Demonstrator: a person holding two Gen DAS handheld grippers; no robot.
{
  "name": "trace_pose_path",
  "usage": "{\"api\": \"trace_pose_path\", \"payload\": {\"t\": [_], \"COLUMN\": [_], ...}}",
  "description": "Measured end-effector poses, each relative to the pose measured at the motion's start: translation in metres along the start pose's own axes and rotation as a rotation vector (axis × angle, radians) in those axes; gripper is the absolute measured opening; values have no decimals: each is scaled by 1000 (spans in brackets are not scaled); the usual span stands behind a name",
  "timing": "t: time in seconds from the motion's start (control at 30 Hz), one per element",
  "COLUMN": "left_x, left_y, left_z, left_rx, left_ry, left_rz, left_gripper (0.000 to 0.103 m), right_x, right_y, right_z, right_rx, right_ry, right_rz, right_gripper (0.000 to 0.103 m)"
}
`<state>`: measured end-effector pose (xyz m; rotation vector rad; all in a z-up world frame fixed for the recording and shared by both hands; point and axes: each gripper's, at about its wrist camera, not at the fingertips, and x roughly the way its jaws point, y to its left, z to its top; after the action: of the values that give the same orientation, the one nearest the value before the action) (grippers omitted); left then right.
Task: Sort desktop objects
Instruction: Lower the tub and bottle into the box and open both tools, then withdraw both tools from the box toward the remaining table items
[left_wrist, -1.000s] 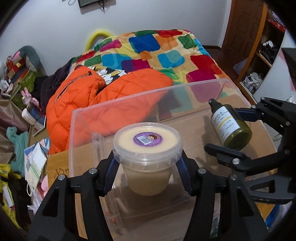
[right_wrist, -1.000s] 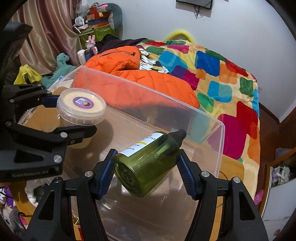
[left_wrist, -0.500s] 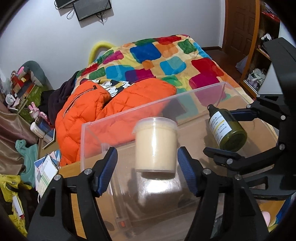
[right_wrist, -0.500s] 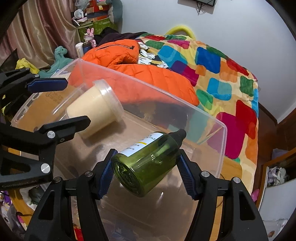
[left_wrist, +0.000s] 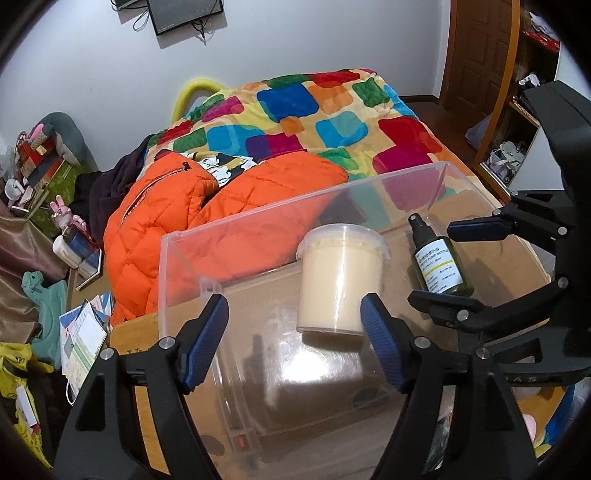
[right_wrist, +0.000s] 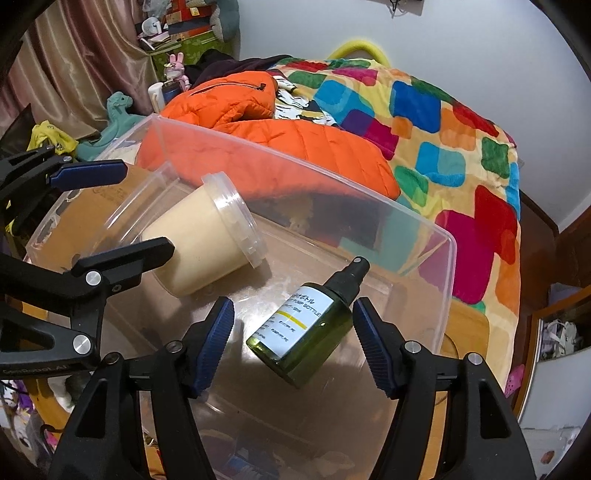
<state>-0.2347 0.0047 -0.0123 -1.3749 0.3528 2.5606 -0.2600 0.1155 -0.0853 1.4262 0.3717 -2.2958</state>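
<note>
Although both things now lie loose inside the clear bin (left_wrist: 258, 236), how they would handle can still be judged. The cream tub (left_wrist: 341, 280) is tipped on its side, lid toward the far wall; it looks full and fairly heavy, stiff-walled and smooth, so it is best taken across the middle of its round body, below the wider lid rim (the rim would stop it slipping through). The green spray bottle (right_wrist: 306, 332) lies on the bin floor just beside the tub, nozzle pointing away; it appears light, hard and slippery, and it would be gripped across the labelled body, not the thin black nozzle.

The left gripper (left_wrist: 293, 341) is held over the bin with its jaws well apart, having just been opening; the tub lies between them but is not pressed by either pad. The right gripper (right_wrist: 291, 341) also has its jaws spread, lately widened a little, and the bottle lies between them, untouched by the pads.
</note>
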Motion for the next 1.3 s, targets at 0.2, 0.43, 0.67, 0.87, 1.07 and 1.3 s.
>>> {"api": "trace_pose_path", "payload": {"t": [0.2, 0.43, 0.67, 0.87, 1.07, 1.3], "left_x": [-11, -36, -62, -85, -105, -121], "left_y": [-1, -3, -8, -12, -13, -11], "left_z": [-2, -5, -10, -18, -28, -48], "left_rx": [0, 13, 9, 11, 2, -22], "left_ry": [-4, -45, -71, -97, -110, -119], "left_rz": [-6, 7, -2, 23, 35, 36], "left_gripper": [74, 84, 89, 91, 93, 95], "right_x": [-9, -35, -65, -89, -111, -132], "right_y": [2, 18, 34, 35, 32, 33], "right_z": [-1, -13, -23, -34, -48, -68], "right_rx": [-5, -76, -121, -103, -74, -68], "right_ry": [1, -42, -93, -126, -160, -203], "right_rz": [-12, -65, -137, -138, -141, -159], "right_gripper": [69, 80, 80, 80, 80, 82]}}
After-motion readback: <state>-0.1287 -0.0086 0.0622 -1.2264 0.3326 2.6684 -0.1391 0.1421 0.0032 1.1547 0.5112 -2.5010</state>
